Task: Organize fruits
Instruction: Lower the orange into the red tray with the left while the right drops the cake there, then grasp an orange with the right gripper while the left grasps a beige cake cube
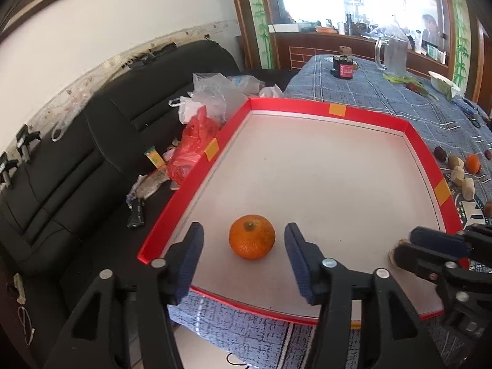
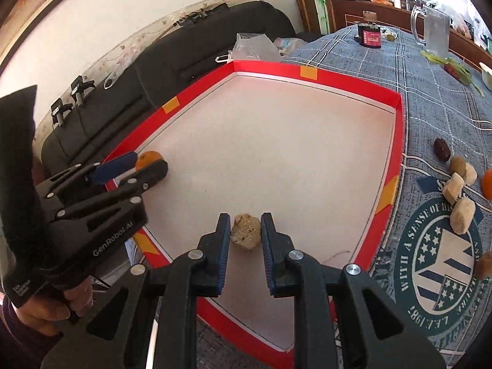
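In the left wrist view, the left claw (image 1: 244, 256) is seen spread, with its two dark fingers at the lower middle of the frame. An orange (image 1: 251, 236) lies between the fingers but is touched by neither; a gap is visible on each side. The orange rests on the white floor of a shallow red tray (image 1: 338, 111), near the tray's lower left corner. The tray is placed on a bench covered with a blue checked cloth (image 1: 384, 92).

In the right wrist view, the right claw (image 2: 245, 230) is seen at the lower middle of the frame, pressed together on a pale, rough lump (image 2: 245, 231). Both pads are touching the lump's sides. Whether the lump rests on the tray floor or is lifted cannot be told. In this view the tray's right wall is crossed by an orange tape patch (image 2: 386, 195).

On the cloth at the right edge of the same frame, outside the tray, several more pieces are scattered: a dark red fruit (image 2: 442, 149), other pale lumps (image 2: 462, 211), and part of a second orange (image 2: 487, 184). A glass mug (image 2: 433, 29) and a small dark can (image 2: 370, 35) are standing at the upper right. A black sofa (image 1: 77, 169) with plastic bags (image 1: 209, 98) is seen at the left of the left wrist view.
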`<state>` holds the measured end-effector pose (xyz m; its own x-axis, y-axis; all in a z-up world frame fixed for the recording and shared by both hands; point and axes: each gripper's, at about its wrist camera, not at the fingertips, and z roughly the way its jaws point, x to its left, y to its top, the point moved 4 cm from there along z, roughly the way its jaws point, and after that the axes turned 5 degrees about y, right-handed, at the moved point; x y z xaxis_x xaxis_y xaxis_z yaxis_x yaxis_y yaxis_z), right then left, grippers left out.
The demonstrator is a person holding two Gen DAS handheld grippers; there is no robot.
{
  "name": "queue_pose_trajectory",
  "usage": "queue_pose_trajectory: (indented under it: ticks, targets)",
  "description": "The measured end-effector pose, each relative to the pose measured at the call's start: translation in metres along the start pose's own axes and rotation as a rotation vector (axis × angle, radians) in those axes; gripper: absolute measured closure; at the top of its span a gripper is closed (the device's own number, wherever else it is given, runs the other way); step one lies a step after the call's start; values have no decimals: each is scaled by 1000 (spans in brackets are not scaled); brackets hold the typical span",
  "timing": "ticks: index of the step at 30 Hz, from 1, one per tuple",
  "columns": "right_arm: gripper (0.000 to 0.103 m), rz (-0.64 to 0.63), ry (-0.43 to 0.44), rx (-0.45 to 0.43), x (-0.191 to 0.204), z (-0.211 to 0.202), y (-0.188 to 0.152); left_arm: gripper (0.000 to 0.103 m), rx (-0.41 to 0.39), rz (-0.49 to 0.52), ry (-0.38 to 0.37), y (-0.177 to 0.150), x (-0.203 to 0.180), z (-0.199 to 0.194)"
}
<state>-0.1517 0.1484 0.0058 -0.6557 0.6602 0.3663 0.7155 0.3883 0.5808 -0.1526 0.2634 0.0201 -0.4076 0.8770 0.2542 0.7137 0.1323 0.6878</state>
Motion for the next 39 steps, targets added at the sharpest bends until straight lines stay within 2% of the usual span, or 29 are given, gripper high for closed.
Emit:
queue_pose_trajectory:
  ticks: [1, 5, 6, 12, 21, 29, 35, 39]
  targets:
    - [77, 0, -1, -10, 0, -3, 0, 42, -5, 0, 5, 0, 0, -2]
    - [58, 9, 31, -75, -1, -22, 2, 40, -33, -4, 11, 5, 1, -12]
    - [56, 12, 38, -105, -3, -31, 2, 39, -39, -2, 9, 6, -1, -15]
    - [54, 29, 10, -214, -24, -72, 4, 39, -72, 33, -15, 10, -19, -31]
    - [54, 168, -37, -292, -87, -115, -8, 38, -104, 97, -74, 10, -52, -56]
    - [53, 246, -158, -321, -147, -153, -32, 36, -133, 178, -170, 15, -98, -77]
    - [53, 327, -316, -307, -212, -179, -42, 36, -131, 220, -246, 14, -132, -88]
    - [54, 394, -424, -277, -256, -189, -38, 36, -123, 244, -262, 14, -149, -90]
